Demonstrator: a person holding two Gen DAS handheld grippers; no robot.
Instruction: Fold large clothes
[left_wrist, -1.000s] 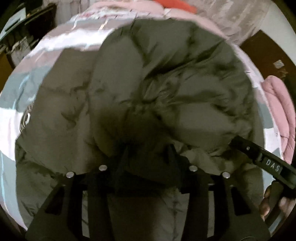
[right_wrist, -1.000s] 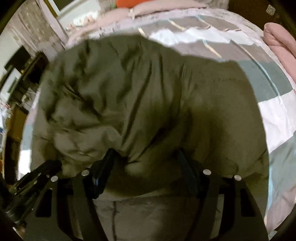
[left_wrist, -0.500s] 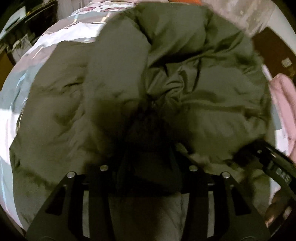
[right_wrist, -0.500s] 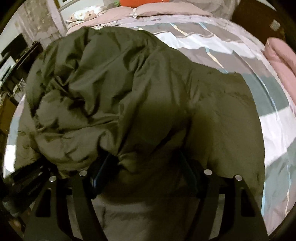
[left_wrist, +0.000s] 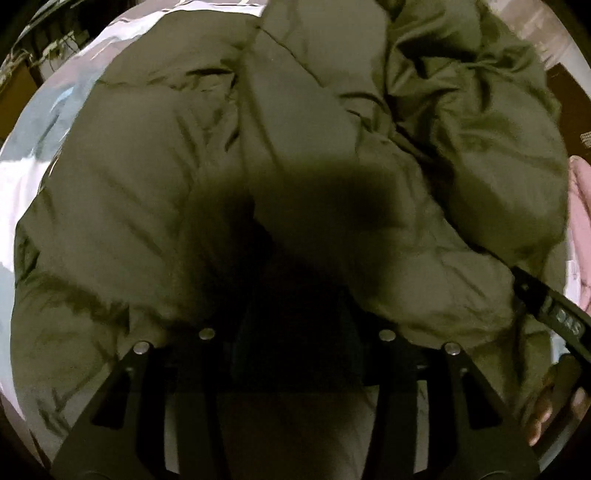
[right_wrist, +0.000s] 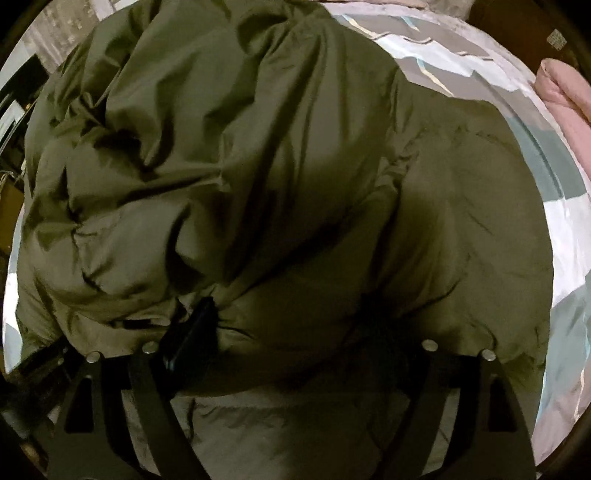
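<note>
**Puffy coat fold: top half is coming down, right side is letting go**

While both grippers are sinking toward the bed compared with a second ago, the olive padded coat (left_wrist: 295, 155) is filling way more of each view now. Left gripper (left_wrist: 295, 317) is pinching a thick fold of it, jaws part-spread around the bulk. Right gripper (right_wrist: 291, 332) is opening its jaws, coat bunched between them, so I'm guessing the folded-over half is being laid onto the lower layer. Further out, the coat's far edge is sitting on the striped bedspread (right_wrist: 461, 62), with plenty of open bed beyond on the right. A pink blanket (right_wrist: 565, 96) is lying near the bed's edge, well apart from the coat.
</note>
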